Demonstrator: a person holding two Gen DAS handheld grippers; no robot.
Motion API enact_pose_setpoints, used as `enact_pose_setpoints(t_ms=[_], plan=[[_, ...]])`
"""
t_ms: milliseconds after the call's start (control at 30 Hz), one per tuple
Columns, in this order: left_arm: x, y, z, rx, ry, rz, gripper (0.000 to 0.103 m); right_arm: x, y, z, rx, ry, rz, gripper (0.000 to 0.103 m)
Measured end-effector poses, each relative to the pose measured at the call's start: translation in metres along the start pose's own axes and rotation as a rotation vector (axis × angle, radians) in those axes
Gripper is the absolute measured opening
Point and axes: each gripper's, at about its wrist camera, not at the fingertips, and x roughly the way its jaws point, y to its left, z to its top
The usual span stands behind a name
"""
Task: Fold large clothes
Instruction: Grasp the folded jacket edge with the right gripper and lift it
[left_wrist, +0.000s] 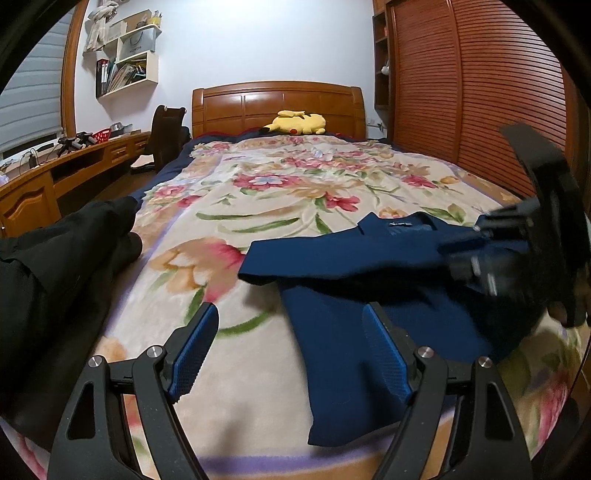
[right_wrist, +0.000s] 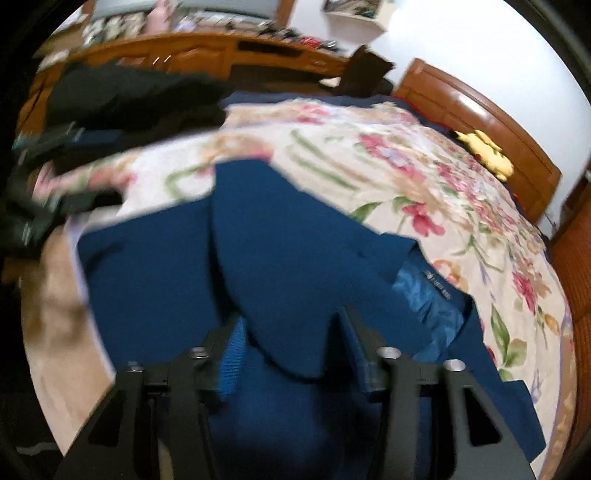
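Note:
A dark blue garment (left_wrist: 332, 258) lies spread on the floral blanket (left_wrist: 258, 192) of a bed, with one part folded across its top. In the left wrist view my left gripper (left_wrist: 291, 308) hovers open over the garment's left edge, nothing between its blue pads. My right gripper (left_wrist: 476, 266) shows blurred at the right, low over the garment near its collar. In the right wrist view, the right gripper (right_wrist: 291, 314) has a rounded fold of the blue garment (right_wrist: 147, 277) filling the gap between its fingers, and the pads sit against the cloth. That view is motion-blurred.
Black clothing (left_wrist: 55, 258) lies on the bed's left side. A yellow plush toy (left_wrist: 299, 123) rests by the wooden headboard (left_wrist: 277, 103). A wooden desk (left_wrist: 37, 184) and a chair (left_wrist: 166, 129) stand to the left, a slatted wardrobe (left_wrist: 480, 92) to the right.

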Motion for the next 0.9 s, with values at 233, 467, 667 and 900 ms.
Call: enact_pose_setpoints(t_ms=[233, 467, 667, 900], plan=[[0.003, 0.000, -0.001, -0.006, 0.004, 0.001, 0.081, 0.026, -0.033, 0.050, 0.059, -0.056, -0.111, 0.004], [0.004, -0.004, -0.001, -0.003, 0.004, -0.014, 0.081, 0.066, -0.062, 0.087, 0.143, -0.056, -0.300, 0.003], [0.003, -0.016, 0.004, -0.004, -0.012, -0.049, 0.081, 0.074, -0.072, 0.089, 0.227, -0.017, -0.259, 0.052], [0.003, -0.042, 0.010, 0.019, -0.024, -0.100, 0.081, 0.014, -0.075, 0.035, 0.217, -0.035, -0.213, 0.067]])
